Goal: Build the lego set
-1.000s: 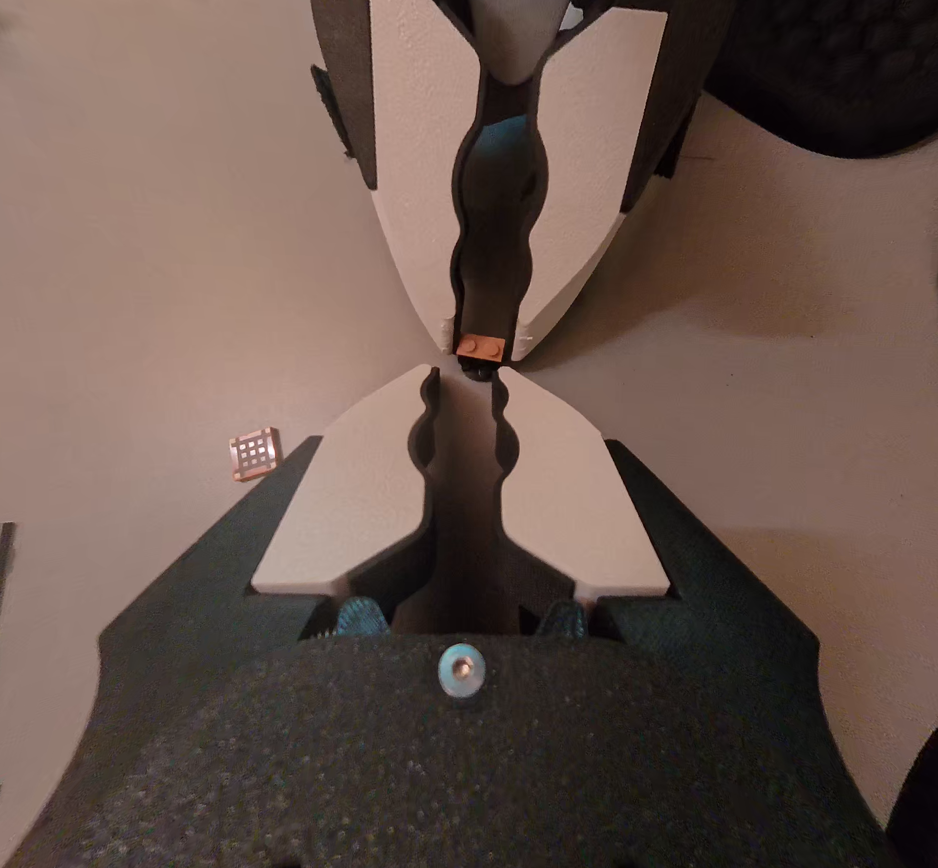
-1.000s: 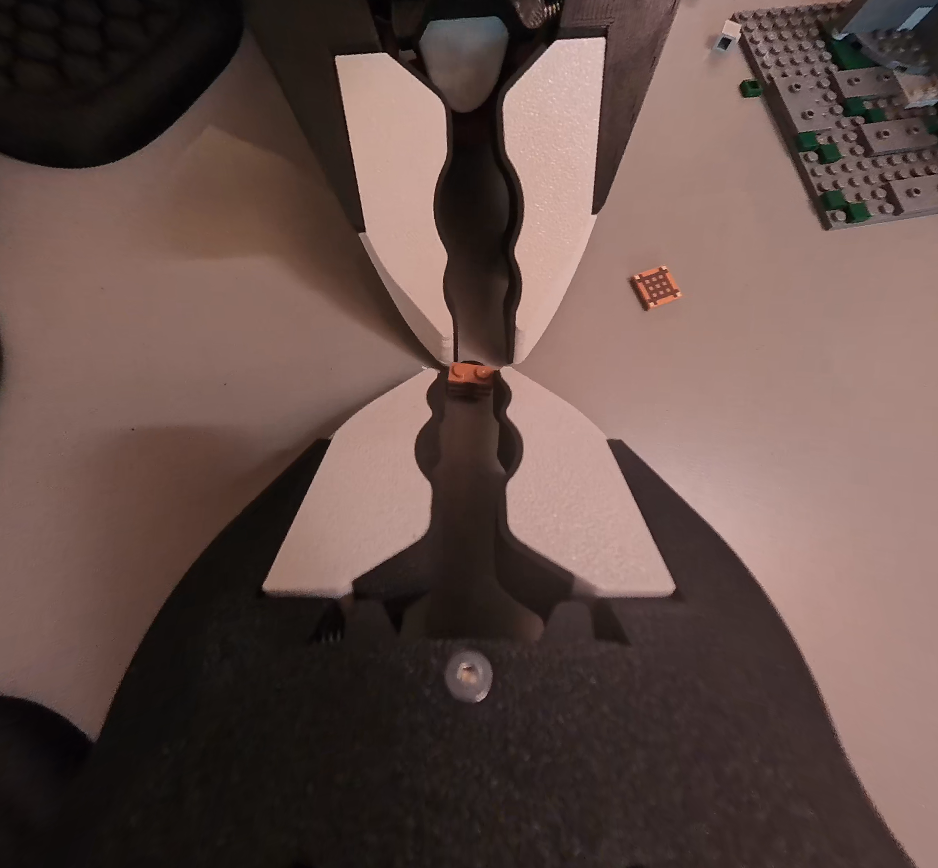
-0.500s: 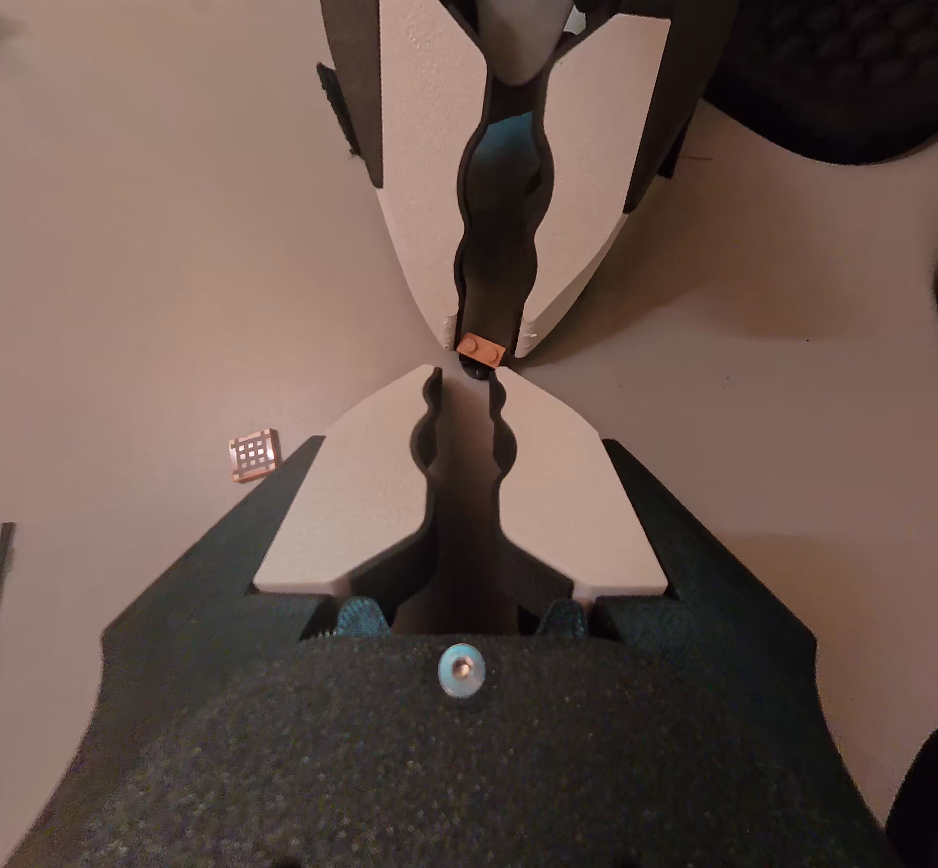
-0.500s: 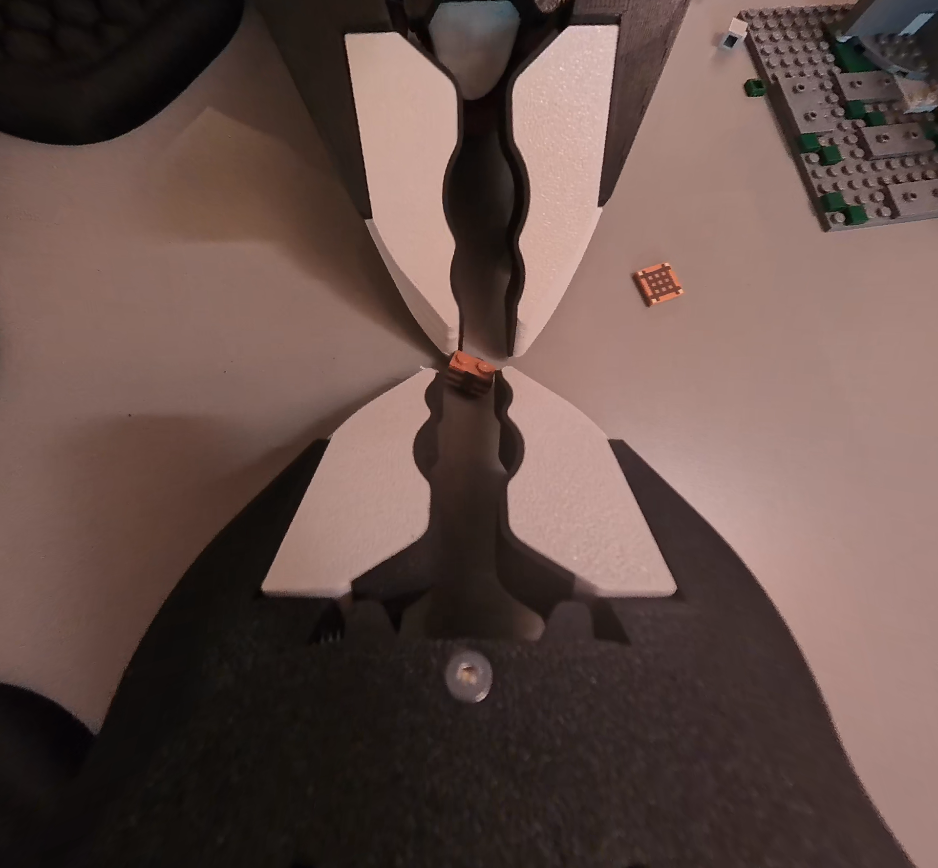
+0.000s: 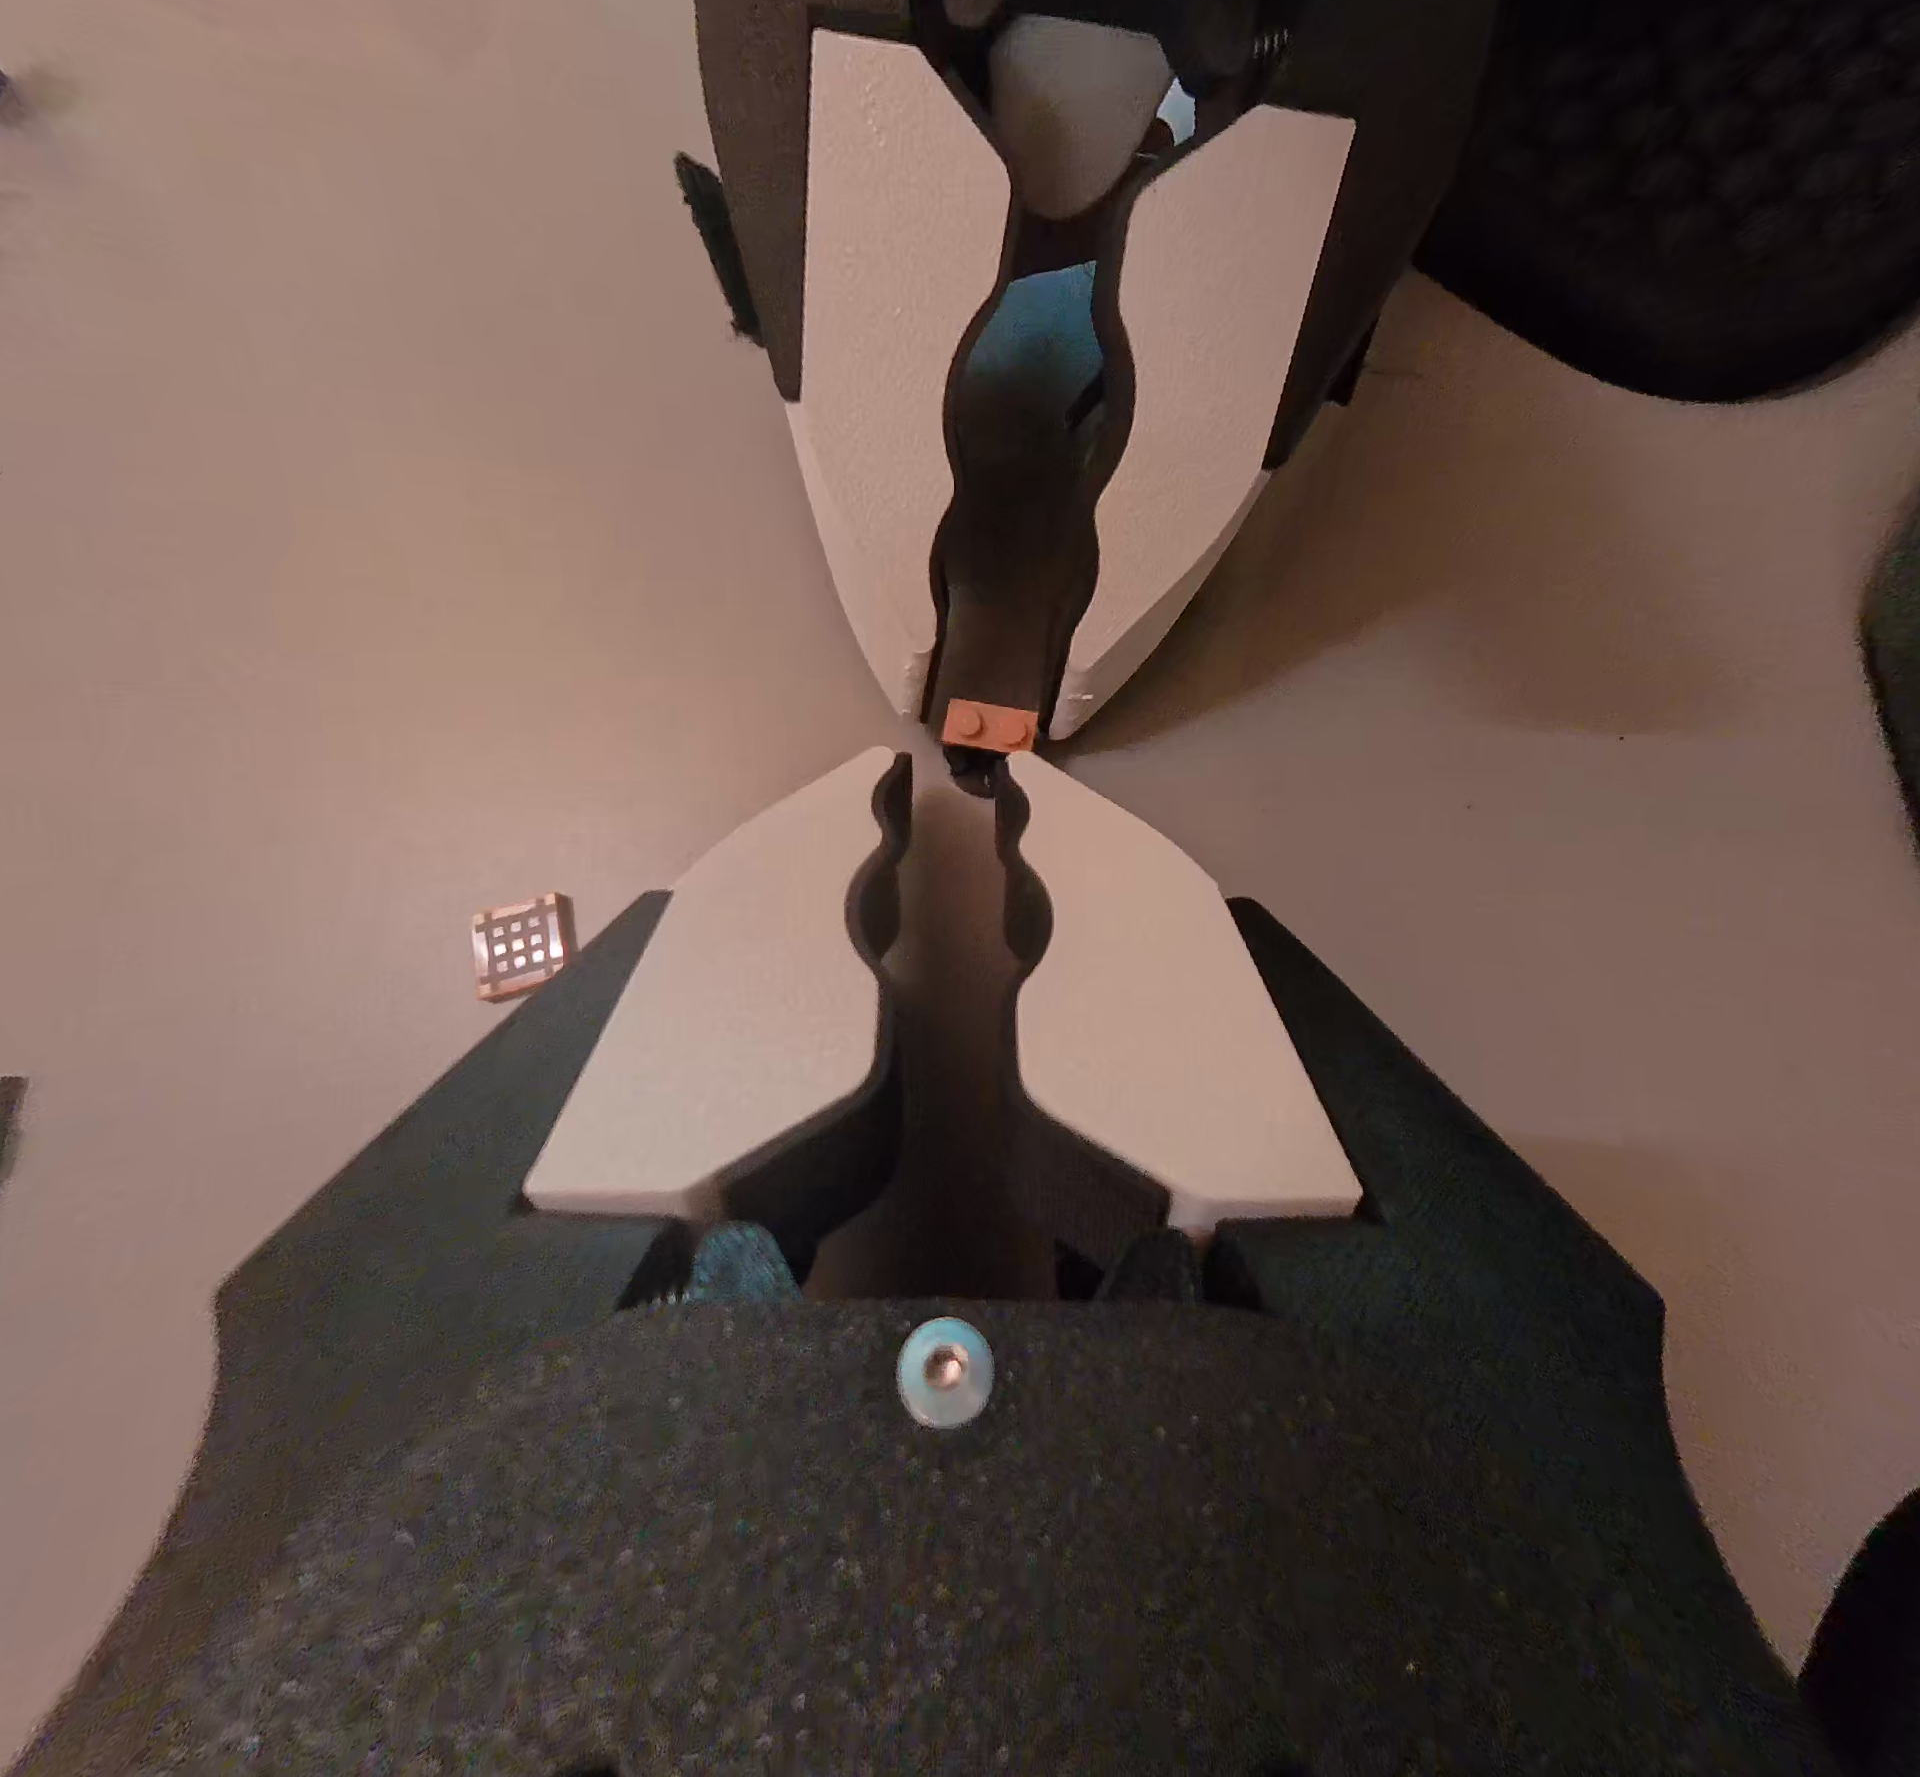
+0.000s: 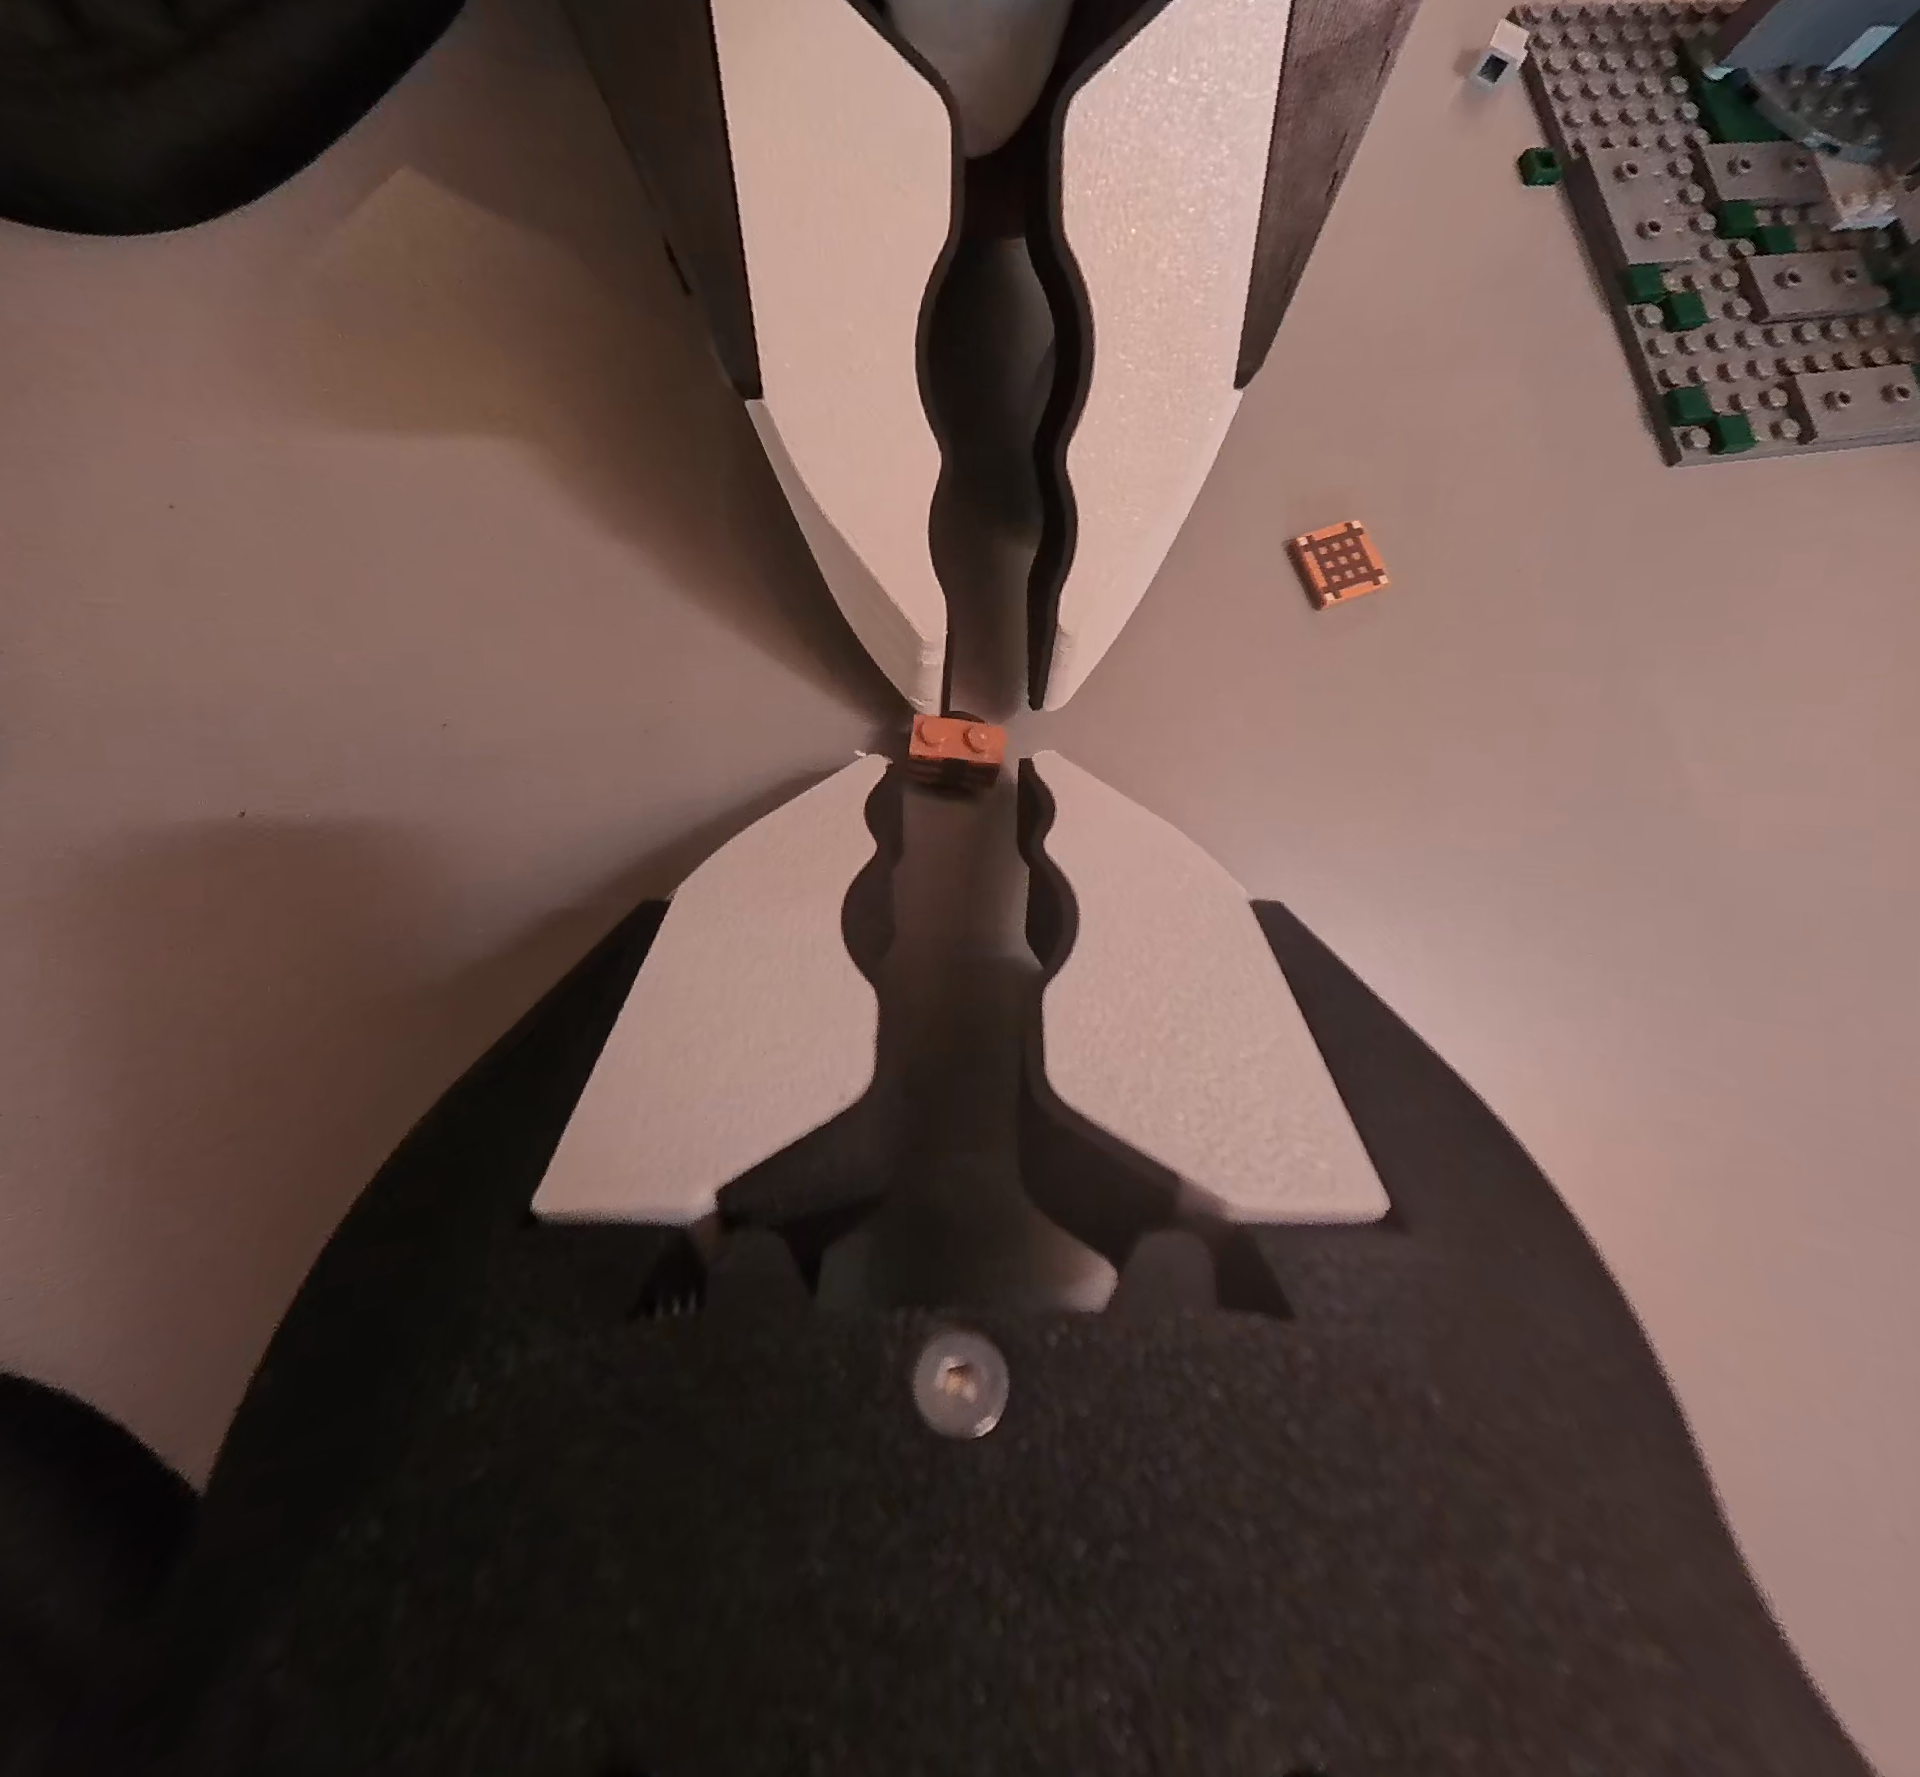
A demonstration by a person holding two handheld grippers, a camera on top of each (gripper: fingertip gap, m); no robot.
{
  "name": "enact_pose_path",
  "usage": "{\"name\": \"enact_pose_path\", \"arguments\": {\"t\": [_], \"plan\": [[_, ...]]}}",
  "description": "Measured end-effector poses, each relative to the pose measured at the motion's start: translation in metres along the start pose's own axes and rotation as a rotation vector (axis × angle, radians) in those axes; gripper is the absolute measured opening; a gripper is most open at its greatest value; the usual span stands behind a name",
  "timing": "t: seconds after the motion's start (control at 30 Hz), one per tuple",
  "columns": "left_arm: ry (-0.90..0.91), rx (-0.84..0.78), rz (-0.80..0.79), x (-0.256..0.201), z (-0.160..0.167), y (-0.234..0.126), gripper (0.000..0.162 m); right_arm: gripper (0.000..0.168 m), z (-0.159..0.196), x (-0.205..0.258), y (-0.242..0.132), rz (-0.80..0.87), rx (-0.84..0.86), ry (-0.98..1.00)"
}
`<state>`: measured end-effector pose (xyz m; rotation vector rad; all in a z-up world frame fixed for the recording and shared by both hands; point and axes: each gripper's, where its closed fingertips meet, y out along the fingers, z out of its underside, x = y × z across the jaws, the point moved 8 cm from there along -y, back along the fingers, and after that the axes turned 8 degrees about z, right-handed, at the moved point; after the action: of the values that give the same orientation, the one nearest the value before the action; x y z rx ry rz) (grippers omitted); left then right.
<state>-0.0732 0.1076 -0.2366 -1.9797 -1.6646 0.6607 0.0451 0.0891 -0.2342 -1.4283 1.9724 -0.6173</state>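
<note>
A small orange two-stud plate (image 6: pixel 958 740) sits on top of a dark ribbed piece (image 6: pixel 951 778). In the right wrist view the stack is between the tips of my right gripper (image 6: pixel 954 763), which is closed on it just above the table. In the left wrist view the orange plate (image 5: pixel 990 725) shows between the right gripper's (image 5: pixel 992 699) pads. My left gripper (image 5: pixel 951 766) faces it tip to tip. Its jaws stand a narrow gap apart with nothing between them, just short of the stack. It also shows in the right wrist view (image 6: pixel 987 693).
A tan grille tile (image 6: pixel 1340 569) lies on the beige table, also in the left wrist view (image 5: pixel 520 946). A grey baseplate (image 6: pixel 1621 397) with grey and green pieces is at the far right. Small loose pieces (image 6: pixel 1540 166) lie beside it. A black mesh chair (image 5: pixel 1714 117) is behind. My two grippers' fingertips are within a few centimetres of each other. The tan grille tile (image 6: pixel 1340 569) sits 7 cm or so from the ends of my left fingers. Seen from the left wrist view (image 5: pixel 521 931) as well.
The orange plate tilted half a second ago and now sits level. The left gripper has drawn back slightly from the stack, which stays at the right gripper's tips.
</note>
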Motion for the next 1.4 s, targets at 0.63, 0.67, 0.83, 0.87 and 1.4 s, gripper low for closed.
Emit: {"name": "enact_pose_path", "arguments": {"t": [0.63,0.67,0.83,0.87,1.4], "plan": [[-0.01,-0.023,-0.045,0.004,-0.002,-0.007,0.013,0.026,-0.009,0.003,0.001,0.034,0.109,0.068],[-0.011,-0.023,-0.058,0.005,-0.002,-0.009,0.013,0.026,-0.009,0.004,0.002,0.037,0.118,0.076],[-0.028,-0.026,-0.091,0.008,0.001,-0.019,0.013,0.025,-0.01,0.003,0.006,0.028,0.135,0.118],[-0.032,-0.025,-0.095,0.008,0.002,-0.02,0.013,0.024,-0.01,0.003,0.006,0.027,0.138,0.122],[-0.148,-0.091,-0.004,0.006,0.005,-0.025,0.014,0.016,-0.011,-0.001,0.001,0.002,0.056,0.093]]}}
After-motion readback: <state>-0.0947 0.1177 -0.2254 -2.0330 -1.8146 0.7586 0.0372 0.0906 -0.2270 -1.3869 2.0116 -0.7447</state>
